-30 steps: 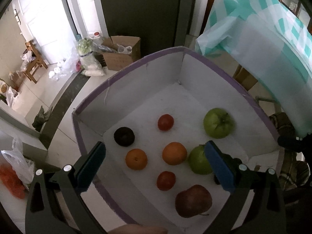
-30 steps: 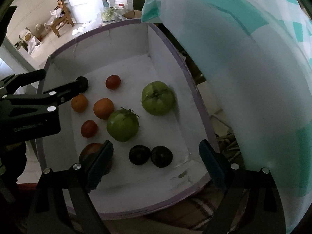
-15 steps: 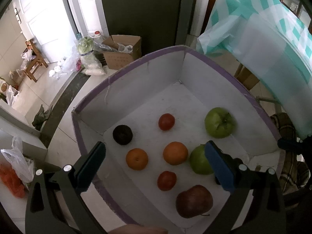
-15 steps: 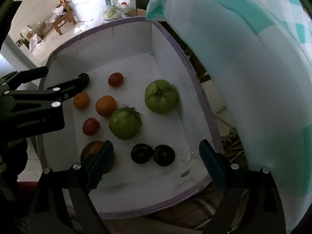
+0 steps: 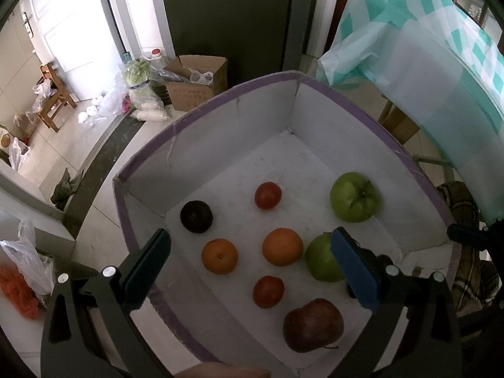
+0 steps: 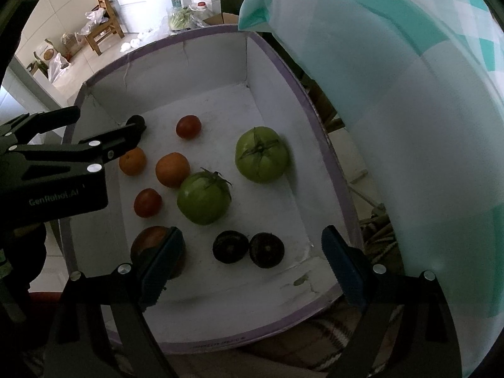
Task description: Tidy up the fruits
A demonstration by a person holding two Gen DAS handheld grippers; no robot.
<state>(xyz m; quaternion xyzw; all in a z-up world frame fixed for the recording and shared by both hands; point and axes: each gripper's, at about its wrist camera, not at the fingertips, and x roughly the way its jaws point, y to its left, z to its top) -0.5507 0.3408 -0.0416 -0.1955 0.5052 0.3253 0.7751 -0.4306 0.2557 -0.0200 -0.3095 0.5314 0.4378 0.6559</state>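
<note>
Fruits lie loose on the floor of a white box (image 6: 277, 72): two green tomatoes (image 6: 203, 197), two oranges (image 5: 282, 247), two red tomatoes (image 5: 267, 195), dark plums (image 6: 266, 249) and a red apple (image 5: 312, 325). The left gripper (image 5: 252, 267) and right gripper (image 6: 249, 261) hover above, jaws wide and empty; sorting appears barely begun, like kinds only partly paired

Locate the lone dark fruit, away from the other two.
In the left wrist view, the lone dark fruit lies by the box's left wall, just beyond the left orange.
</note>
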